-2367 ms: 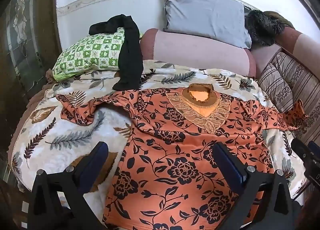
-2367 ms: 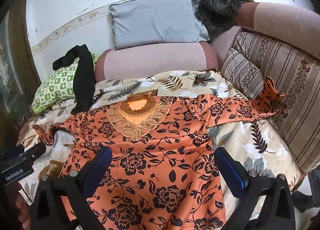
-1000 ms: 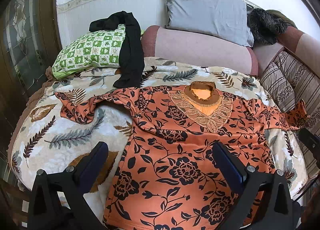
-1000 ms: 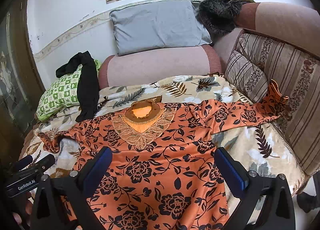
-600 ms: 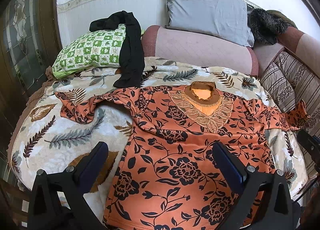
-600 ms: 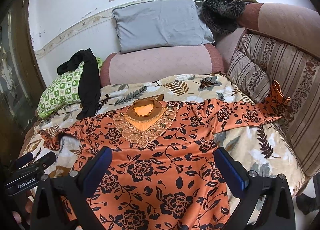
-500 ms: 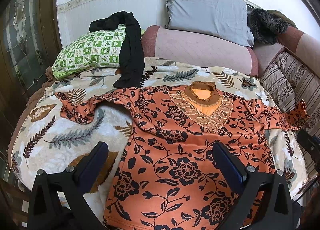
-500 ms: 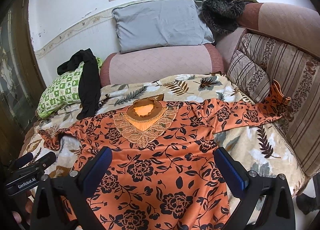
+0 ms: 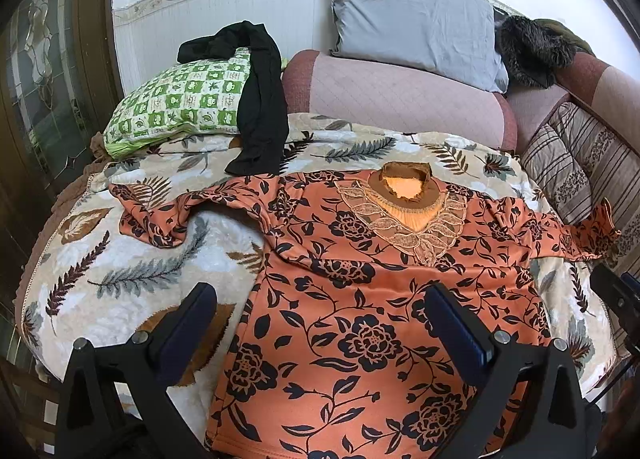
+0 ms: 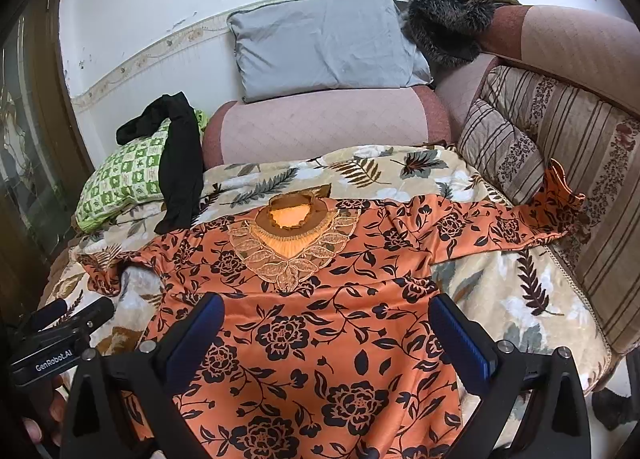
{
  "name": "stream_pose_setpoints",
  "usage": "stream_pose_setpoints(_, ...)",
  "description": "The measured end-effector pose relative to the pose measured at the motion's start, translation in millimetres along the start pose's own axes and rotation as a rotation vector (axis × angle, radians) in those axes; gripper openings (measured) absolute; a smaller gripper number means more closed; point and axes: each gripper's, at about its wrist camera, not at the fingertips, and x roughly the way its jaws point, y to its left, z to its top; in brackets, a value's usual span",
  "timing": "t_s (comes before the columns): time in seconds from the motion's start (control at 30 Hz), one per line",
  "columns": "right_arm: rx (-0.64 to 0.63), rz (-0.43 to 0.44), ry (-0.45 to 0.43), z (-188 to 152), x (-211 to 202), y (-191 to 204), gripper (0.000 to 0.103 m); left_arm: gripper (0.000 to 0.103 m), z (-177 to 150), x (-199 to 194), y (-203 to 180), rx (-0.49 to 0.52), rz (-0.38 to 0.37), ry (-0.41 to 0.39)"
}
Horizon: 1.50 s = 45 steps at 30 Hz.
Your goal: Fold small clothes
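Orange floral top [image 9: 360, 299], smooth fabric w/ lace neck, flat on leaf-print blanket [image 9: 140, 271]. Left gripper [image 9: 320, 315], right gripper [image 10: 326, 325]: both spread wide, empty.

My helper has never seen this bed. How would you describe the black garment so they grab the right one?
Start at the leaf-print blanket covering the bed, then look to its far left corner for the green checked pillow. The black garment is draped over that pillow's right end, its tail hanging onto the blanket. Unlike the spread orange floral top, it is plain black and crumpled.
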Motion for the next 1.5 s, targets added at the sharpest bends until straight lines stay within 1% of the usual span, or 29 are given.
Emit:
stream_pose_setpoints(0.53,0.002,0.001,0.015,0.9,9.3,-2.2,0.103,0.103,4.0,7.5,1.1,0.005,0.002,0.012)
stream_pose_setpoints(0.7,0.03,0.012,0.038,2.2,20.1,-14.2,0.103,0.103,8.4,17.0,-1.8,0.013,0.011,0.023)
stream_pose_setpoints(0.83,0.093,0.02,0.065,2.3,30.8,-37.1,0.103,0.103,11.5,28.3,-4.1,0.015,0.021,0.036)
stream_pose_setpoints(0.9,0.131,0.028,0.078,2.5,37.4,-55.3,0.103,0.103,11.6,36.3,-4.4,0.018,0.021,0.046)
stream_pose_setpoints(0.93,0.167,0.048,0.088,2.5,42.3,-70.1,0.103,0.103,10.6,39.9,-3.9,0.012,0.019,0.05)
stream_pose_setpoints(1.0,0.272,0.081,0.11,0.9,52.5,-105.2,0.103,0.103,6.4,53.7,-1.0,-0.006,0.011,0.075)
stream_pose_setpoints(1.07,0.418,0.106,0.12,-3.4,65.2,-152.7,0.103,0.103,1.6,67.8,-1.3,-0.004,0.012,0.113)
stream_pose_setpoints(1.1,0.523,0.104,0.12,-7.2,73.9,-187.9,0.103,0.103,-1.7,76.5,-2.2,0.006,0.014,0.131)
stream_pose_setpoints(1.17,0.666,0.092,0.104,-12.6,88.6,-239.4,0.103,0.103,-6.4,87.7,-3.2,0.007,0.023,0.149)
stream_pose_setpoints(1.23,0.809,0.072,0.088,-15.9,112.2,-296.1,0.103,0.103,-9.8,98.6,-3.1,0.0,0.02,0.167)
stream_pose_setpoints(1.3,0.943,0.093,0.077,-17.1,139.4,-343.2,0.102,0.103,-12.2,107.0,-2.7,0.0,0.027,0.175)
stream_pose_setpoints(1.33,0.983,0.065,0.065,-13.8,152.0,-364.2,0.101,0.103,-13.1,111.8,-2.3,0.005,0.029,0.179)
stream_pose_setpoints(1.37,0.98,0.03,0.059,-7.8,159.6,-375.3,0.099,0.103,-14.0,115.1,-1.7,0.009,0.035,0.182)
stream_pose_setpoints(1.4,0.928,-0.05,0.051,3.2,167.9,-385.6,0.095,0.103,-14.8,118.6,-0.6,0.01,0.043,0.185)
stream_pose_setpoints(1.47,0.743,-0.292,0.055,25.7,177.4,-388.2,0.094,0.103,-16.9,126.5,2.7,0.01,0.053,0.193)
stream_pose_setpoints(1.5,0.621,-0.416,0.057,37.1,179.9,-380.3,0.093,0.103,-17.9,130.1,4.6,0.011,0.061,0.198)
